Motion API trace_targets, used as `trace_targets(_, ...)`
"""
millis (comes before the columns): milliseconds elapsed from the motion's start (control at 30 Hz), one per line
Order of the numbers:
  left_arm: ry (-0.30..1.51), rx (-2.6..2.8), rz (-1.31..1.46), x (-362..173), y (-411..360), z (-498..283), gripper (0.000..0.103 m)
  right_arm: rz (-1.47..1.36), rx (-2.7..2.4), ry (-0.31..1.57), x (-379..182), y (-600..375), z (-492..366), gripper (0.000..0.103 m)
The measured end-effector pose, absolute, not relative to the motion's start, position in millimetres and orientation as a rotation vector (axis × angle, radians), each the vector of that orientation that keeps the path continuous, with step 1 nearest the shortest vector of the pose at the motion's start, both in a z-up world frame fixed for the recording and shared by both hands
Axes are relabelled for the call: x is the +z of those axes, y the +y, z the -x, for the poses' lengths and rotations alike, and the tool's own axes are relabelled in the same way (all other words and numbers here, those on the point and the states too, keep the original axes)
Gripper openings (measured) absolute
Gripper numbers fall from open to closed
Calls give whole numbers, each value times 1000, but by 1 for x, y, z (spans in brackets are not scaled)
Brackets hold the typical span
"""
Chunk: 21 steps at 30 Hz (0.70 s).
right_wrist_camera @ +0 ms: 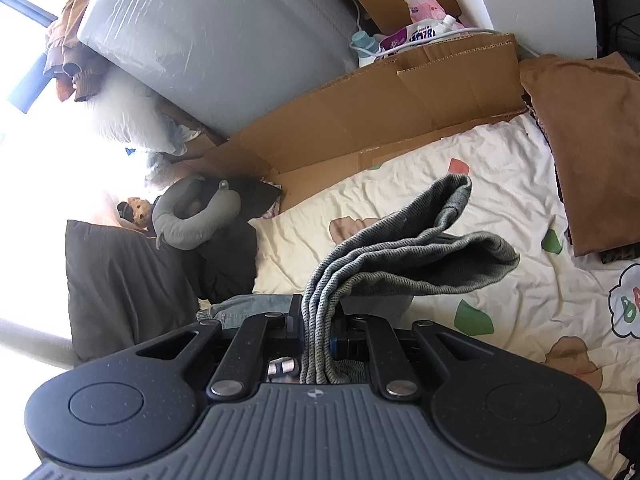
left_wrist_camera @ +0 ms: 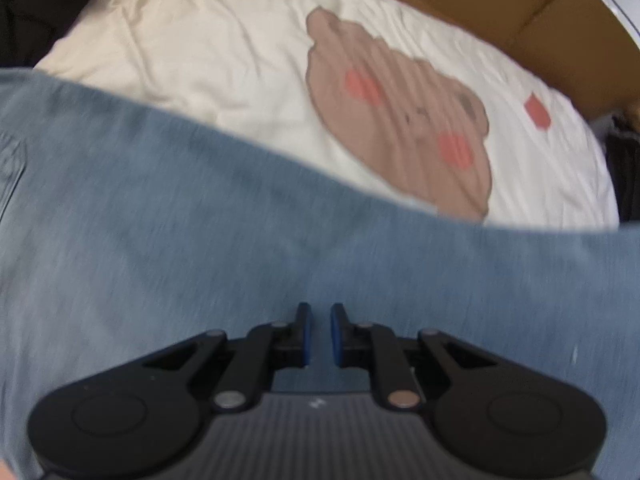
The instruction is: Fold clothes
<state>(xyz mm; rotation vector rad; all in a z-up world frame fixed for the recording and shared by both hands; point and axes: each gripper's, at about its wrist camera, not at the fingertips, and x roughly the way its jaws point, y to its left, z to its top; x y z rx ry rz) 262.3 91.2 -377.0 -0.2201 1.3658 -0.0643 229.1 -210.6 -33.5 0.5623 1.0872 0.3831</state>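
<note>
Nearest the left wrist camera, the left gripper [left_wrist_camera: 320, 330] hangs just above a broad spread of light blue denim garment [left_wrist_camera: 200, 240], its two blue-padded fingers [left_wrist_camera: 305, 332] parted by a narrow gap with only cloth showing behind it; released, gripping nothing. The denim fills the lower half of this view, which is blurred. Beyond its far edge lies a cream bedsheet printed with a brown bear face [left_wrist_camera: 240, 60], wrinkled, on the bed. A band of flat brown cardboard [left_wrist_camera: 520, 4] runs along the sheet's far side.

Closest in the right wrist view, the right gripper [right_wrist_camera: 316, 320] is clenched on a grey ribbed knit garment [right_wrist_camera: 400, 256], bunched in several layers between its fingers. The knit rises from the fingers and flops forward and to the right in two thick folds, held up off the bed. Just beneath the gripper a strip of the blue denim [right_wrist_camera: 248, 308] shows on the sheet [right_wrist_camera: 500, 208]. To the right, a folded brown cloth [right_wrist_camera: 588, 140] lies at the sheet's edge. Cardboard [right_wrist_camera: 380, 108] stands along the far side, with a large grey box wrapped in clear film [right_wrist_camera: 208, 40] behind it. On the left, a grey neck pillow [right_wrist_camera: 196, 216] rests on a heap of dark fabric [right_wrist_camera: 128, 280], beside a small toy bear [right_wrist_camera: 138, 210].
</note>
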Motion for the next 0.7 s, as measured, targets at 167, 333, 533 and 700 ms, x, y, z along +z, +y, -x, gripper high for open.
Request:
trace_targets(167,1418,-57,182,-374,93,-234,13,-561,391,1088,-34,-207,-232,10)
trace_targets(333,1469,-60,150,-366,99,-209,16,-576,407,1090,-34,-206,-230,10)
trace_targets(533,1456,-10,111,-345,117,-187,26,-582,415,1097,-34,-203,-229,10)
trace_targets(700,1425,34,131,-318,143,-170,35,-568,434,1100,-34,-190,-231,10)
